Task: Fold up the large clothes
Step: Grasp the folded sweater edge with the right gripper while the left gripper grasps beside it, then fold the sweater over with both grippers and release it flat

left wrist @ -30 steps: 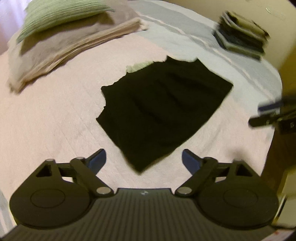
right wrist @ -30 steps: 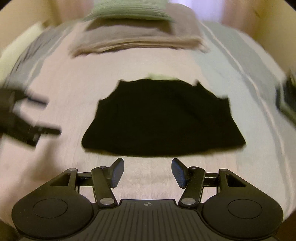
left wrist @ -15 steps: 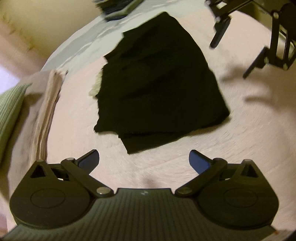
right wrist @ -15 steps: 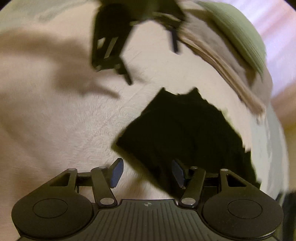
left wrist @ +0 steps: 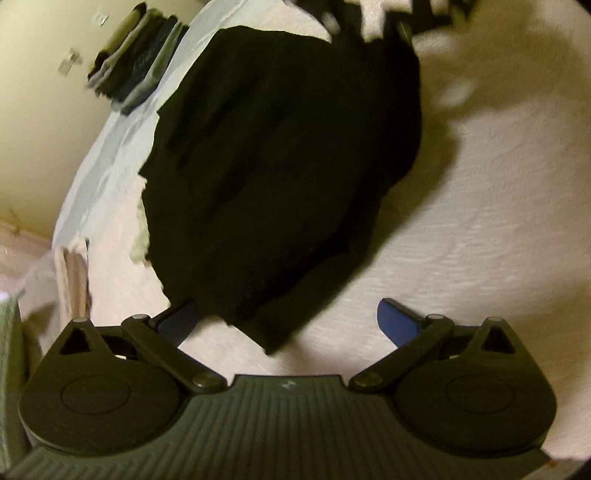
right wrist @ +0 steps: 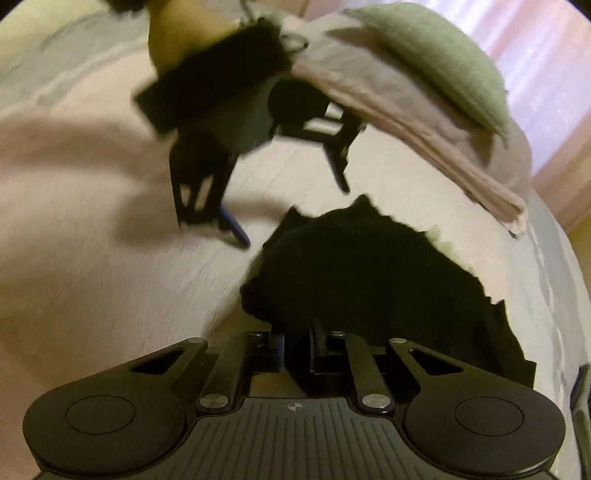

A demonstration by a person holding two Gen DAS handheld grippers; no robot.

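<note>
A black garment [left wrist: 280, 162] lies flat on the pale pink bedspread [left wrist: 480, 240]. My left gripper [left wrist: 288, 325] is open wide and low over the bed. The garment's near corner lies between its blue pads [left wrist: 397, 325] without touching them. From the right wrist view, the left gripper [right wrist: 291, 212] hangs just beyond the garment's [right wrist: 369, 280] far corner. My right gripper [right wrist: 297, 347] is at the opposite edge. Its jaws are closing, and black cloth is pinched in the narrow gap between them. In the left wrist view it is a dark blur at the top.
A stack of folded clothes [left wrist: 136, 62] sits at the bed's far edge by the wall. A green pillow [right wrist: 436, 62] rests on a folded beige blanket [right wrist: 406, 125] at the head end. A person's hand [right wrist: 177, 33] holds the left gripper.
Both grippers came down to the garment. The right jaws went from open to nearly together on its edge. The left gripper rolled and drew close to the near corner, still open.
</note>
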